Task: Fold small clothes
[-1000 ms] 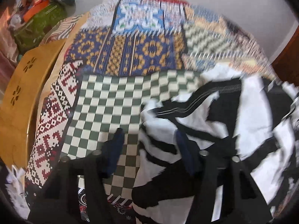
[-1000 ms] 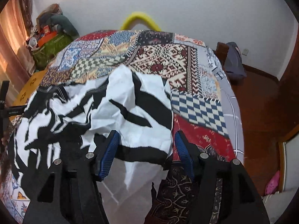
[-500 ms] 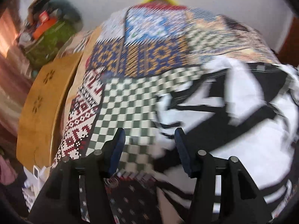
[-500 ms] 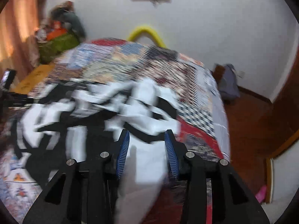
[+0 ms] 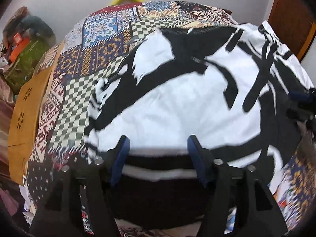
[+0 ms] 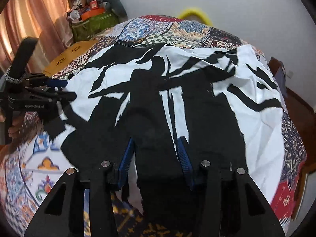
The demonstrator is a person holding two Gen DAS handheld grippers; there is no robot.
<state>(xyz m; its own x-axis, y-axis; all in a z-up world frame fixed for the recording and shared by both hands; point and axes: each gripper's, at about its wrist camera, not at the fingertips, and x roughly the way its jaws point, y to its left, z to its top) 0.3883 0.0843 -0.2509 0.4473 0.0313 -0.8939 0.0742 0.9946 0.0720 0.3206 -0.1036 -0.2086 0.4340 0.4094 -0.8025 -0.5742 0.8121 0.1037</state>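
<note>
A: What is the biggest thing here?

B: The bed with the patchwork quilt (image 6: 142, 27). The black-and-white garment (image 6: 197, 102) is spread over most of it. Beyond the bed, at about ten o'clock in the right wrist view, a green bag (image 6: 92, 25) stands by the wall. An orange thing and other items stick out of its top; I cannot tell exactly what they are.

A: And the garment, where is it exactly?

B: It lies flat on the quilt, in front of both claws. Its near edge comes in between their fingers.

A: How is the left gripper (image 5: 158, 144)?

B: Its jaws stand wide apart and have just been opening. The cloth is between them, but the blue pads do not press on it.

A: The right gripper (image 6: 156, 148)?

B: Narrower, and its jaws have opened a little just now. Black cloth fills the gap; whether the pads pinch it, I cannot tell. In this view the left gripper is at nine o'clock, at the garment's edge.
</note>
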